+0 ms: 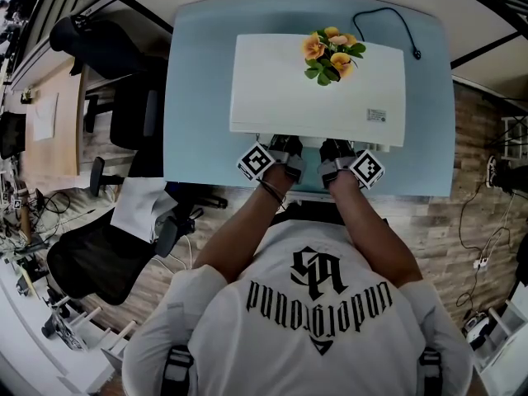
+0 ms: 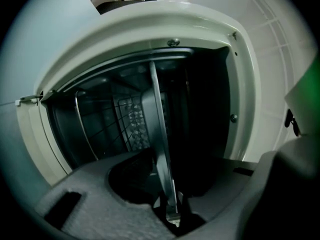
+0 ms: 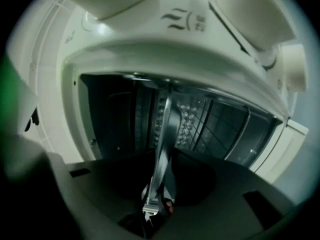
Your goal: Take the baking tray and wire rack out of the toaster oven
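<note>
A person clamps the left gripper (image 2: pixel 172 211) and right gripper (image 3: pixel 150 206) side by side on the front lip of the baking tray (image 2: pixel 160 134), still inside the open toaster oven (image 1: pixel 272 89) with the wire rack (image 3: pixel 227 129), apparently to slide it out level.

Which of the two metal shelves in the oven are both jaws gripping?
The solid baking tray, by its front rim; the wire rack beside it is untouched.

Left hand-held gripper (image 1: pixel 288 148), right hand-held gripper (image 1: pixel 333 150) at toaster oven (image 1: pixel 272 93) front; flowers (image 1: pixel 332 54) atop.
</note>
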The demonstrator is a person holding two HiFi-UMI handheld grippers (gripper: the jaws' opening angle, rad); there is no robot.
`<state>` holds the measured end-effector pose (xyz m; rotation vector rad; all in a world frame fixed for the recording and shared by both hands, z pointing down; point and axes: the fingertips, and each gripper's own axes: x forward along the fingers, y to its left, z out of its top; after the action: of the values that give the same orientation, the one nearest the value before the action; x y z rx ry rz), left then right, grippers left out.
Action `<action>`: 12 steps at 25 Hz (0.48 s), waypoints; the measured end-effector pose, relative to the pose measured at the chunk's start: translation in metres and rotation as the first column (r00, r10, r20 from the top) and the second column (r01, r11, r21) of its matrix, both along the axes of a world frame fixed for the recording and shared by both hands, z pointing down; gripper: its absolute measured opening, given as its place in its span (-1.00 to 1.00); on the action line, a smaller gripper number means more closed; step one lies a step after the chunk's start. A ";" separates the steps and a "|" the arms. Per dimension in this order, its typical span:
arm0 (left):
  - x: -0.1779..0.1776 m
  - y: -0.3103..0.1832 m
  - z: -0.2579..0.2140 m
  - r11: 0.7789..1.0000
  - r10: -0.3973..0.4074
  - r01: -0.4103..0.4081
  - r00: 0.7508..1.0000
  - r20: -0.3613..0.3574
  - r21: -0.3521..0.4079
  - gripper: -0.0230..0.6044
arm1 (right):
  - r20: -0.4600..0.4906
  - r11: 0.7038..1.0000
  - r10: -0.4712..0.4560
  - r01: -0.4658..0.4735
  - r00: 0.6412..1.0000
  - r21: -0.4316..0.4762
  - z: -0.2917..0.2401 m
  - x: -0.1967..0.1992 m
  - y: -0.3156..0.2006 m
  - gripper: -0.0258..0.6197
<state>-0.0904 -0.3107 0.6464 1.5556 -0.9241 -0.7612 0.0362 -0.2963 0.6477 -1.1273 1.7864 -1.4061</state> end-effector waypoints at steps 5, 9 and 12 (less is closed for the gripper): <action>-0.001 0.011 0.002 1.000 0.007 -0.007 1.000 -0.006 -0.003 -0.59 | 0.008 1.000 0.011 -0.011 1.000 -0.026 0.004 0.000 0.013 -0.59; -0.001 0.024 0.001 1.000 0.011 -0.012 1.000 -0.020 -0.008 -0.60 | -0.003 0.998 0.012 -0.012 1.000 -0.065 0.010 0.001 0.028 -0.60; -0.002 0.037 0.001 1.000 0.019 -0.019 0.999 -0.031 -0.006 -0.61 | 0.016 0.997 0.012 -0.011 1.000 -0.071 0.010 -0.001 0.040 -0.61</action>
<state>-0.0921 -0.2740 0.6476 1.5412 -0.8866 -0.7665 0.0348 -0.2559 0.6578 -1.1578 1.7281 -1.4782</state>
